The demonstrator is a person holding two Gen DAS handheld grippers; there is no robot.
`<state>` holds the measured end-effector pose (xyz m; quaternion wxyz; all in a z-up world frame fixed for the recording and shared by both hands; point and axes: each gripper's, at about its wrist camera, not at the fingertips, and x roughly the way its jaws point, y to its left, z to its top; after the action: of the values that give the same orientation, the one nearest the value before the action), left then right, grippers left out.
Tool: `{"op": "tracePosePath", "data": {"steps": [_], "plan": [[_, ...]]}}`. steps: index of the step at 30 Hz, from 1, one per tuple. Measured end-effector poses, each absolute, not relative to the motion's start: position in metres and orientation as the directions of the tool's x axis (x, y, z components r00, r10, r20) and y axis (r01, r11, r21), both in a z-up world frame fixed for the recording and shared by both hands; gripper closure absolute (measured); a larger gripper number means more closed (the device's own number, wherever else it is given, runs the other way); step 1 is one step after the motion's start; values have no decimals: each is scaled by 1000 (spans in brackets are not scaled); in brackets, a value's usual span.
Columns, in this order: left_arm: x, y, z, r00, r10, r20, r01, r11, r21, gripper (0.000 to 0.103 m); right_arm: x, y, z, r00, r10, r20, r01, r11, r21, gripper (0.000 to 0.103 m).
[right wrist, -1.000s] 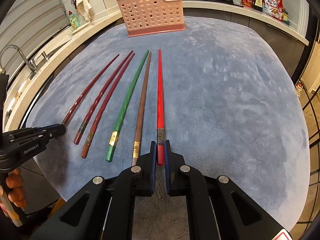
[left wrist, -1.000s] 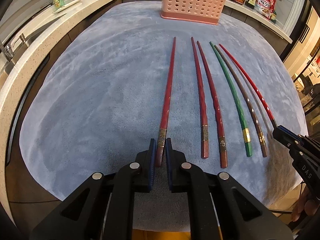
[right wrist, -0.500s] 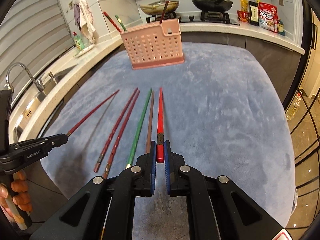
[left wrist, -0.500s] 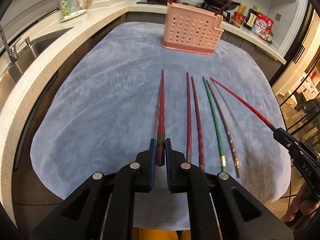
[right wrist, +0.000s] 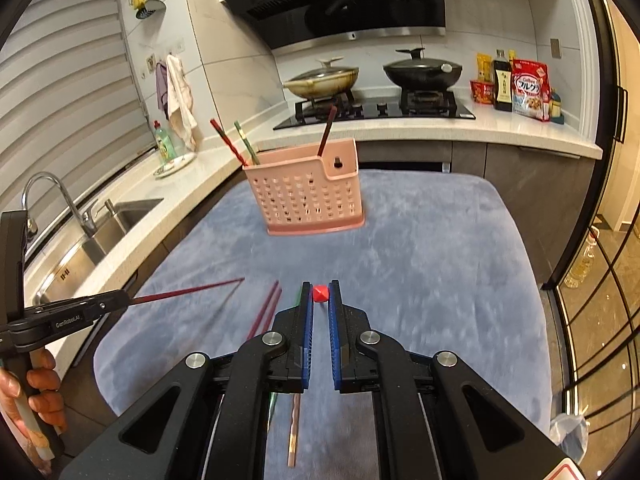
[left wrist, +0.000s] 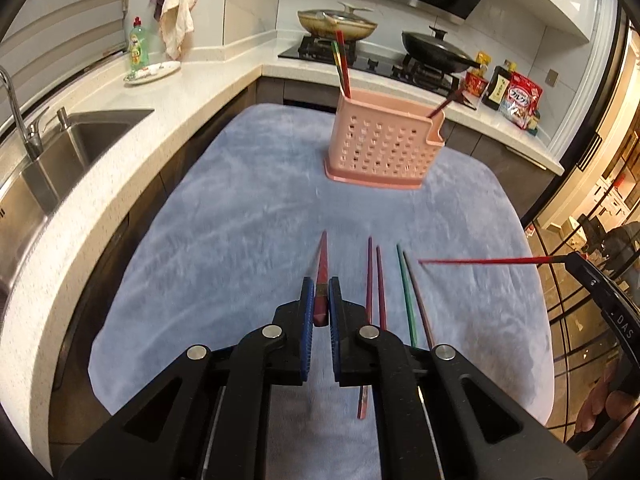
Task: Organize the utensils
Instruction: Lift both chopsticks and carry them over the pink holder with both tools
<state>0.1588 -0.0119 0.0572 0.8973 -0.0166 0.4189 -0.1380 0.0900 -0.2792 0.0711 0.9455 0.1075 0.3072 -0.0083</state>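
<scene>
In the left wrist view the black arms of the left tool [left wrist: 319,304] cover the near ends of the chopsticks lying on the table [left wrist: 240,240], and the purple pair [left wrist: 374,276] is smeared by motion. The right tool [left wrist: 576,264] is cut off by the right edge there, so its grip end is out of sight. In the right wrist view the red chopstick [right wrist: 320,293] shows only as an end-on tip, and the pink basket [right wrist: 308,196] hides the lower parts of the chopsticks standing in it.

A home kitchen: sink [left wrist: 80,140], hob [right wrist: 376,110], lidded pans [right wrist: 422,70].
</scene>
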Motion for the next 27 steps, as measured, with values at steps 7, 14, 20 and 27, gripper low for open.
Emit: {"op": "tracePosePath", "data": {"steps": [7,14,20,27], "plan": [[186,-16,79,649,-256,-716,233,963,-133,96,114,-286,89,838,44,-545,81,976,204,96],[219,-23,102,682,-252,-687,237,964,-118,96,139,-300,113,866,45,-498,79,971,224,96],[242,-33,124,709,-252,-659,246,964,-104,96,161,-308,134,888,43,-458,74,969,235,96],[266,-40,164,743,-284,-606,255,957,-137,96,194,-318,165,917,53,-396,60,961,269,96]]}}
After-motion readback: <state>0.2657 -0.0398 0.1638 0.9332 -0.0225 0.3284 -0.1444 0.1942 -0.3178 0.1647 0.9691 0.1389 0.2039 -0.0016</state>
